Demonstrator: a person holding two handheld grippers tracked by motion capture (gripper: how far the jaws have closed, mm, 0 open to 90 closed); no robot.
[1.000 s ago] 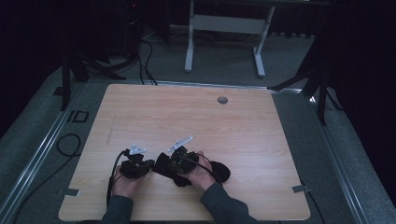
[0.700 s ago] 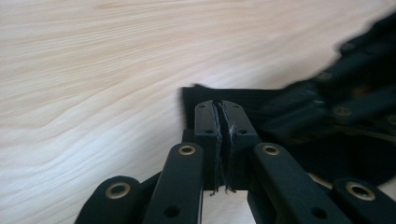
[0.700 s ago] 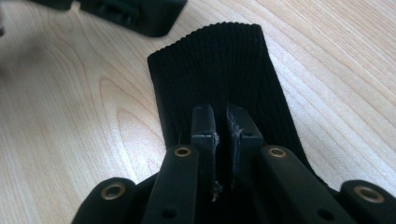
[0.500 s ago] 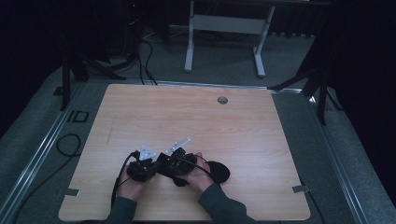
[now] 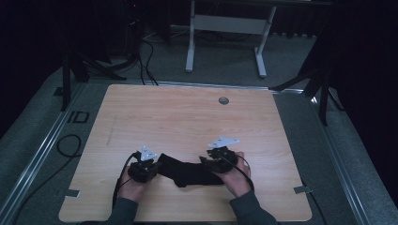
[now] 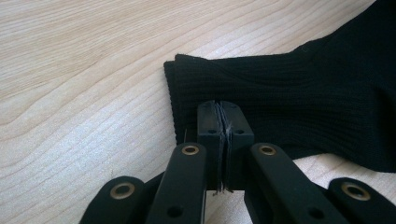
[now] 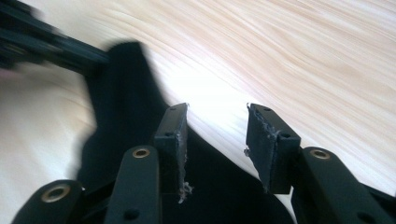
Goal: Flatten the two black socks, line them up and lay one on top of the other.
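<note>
Black sock (image 5: 190,171) lies stretched on the wooden table (image 5: 187,117) between our two claws. Our left gripper (image 6: 223,135) is clamped on the sock's ribbed cuff, cloth pinched between its pads. Our right gripper (image 7: 215,140) has just been opening; its jaws stand apart, pressing nothing, the sock's other end beneath them.

Right gripper (image 5: 212,159) is moving off to the right, away from the left gripper (image 5: 152,165); its jaws have just been opening, pads clear of fabric. Black sock (image 5: 190,172) is now lying stretched out between the grippers instead of bunched.
</note>
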